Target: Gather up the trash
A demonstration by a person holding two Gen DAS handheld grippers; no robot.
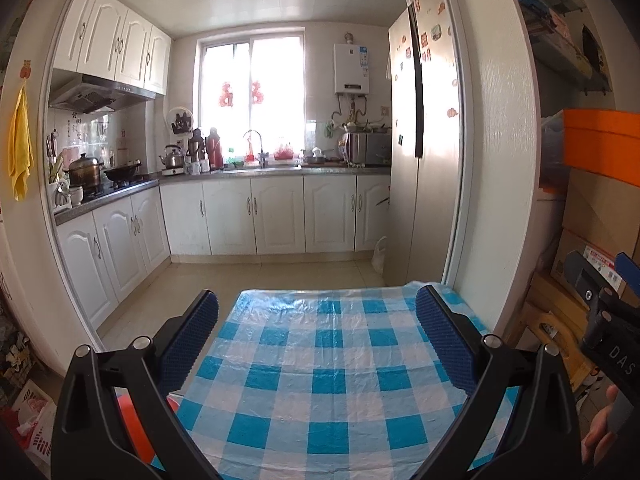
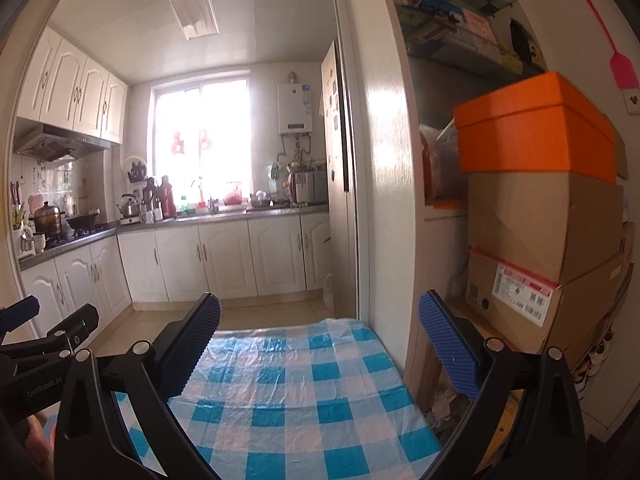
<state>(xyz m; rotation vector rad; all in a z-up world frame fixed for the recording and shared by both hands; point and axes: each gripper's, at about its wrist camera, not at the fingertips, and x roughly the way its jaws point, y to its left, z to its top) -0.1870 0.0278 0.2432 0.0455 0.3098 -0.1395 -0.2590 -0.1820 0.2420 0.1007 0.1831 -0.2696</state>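
Both tongs are spread wide with nothing between their blue pads: the left tongs (image 1: pixel 317 334) and the right tongs (image 2: pixel 319 338) hover side by side over the checked plastic cloth on the bench (image 1: pixel 328 364), which fills the lower centre of each frame. No trash shows on the cloth, so neither side can be called nearer. The only likely scrap is crumpled paper (image 2: pixel 444 400) at lower right, beyond the bench edge on the right tongs' side.
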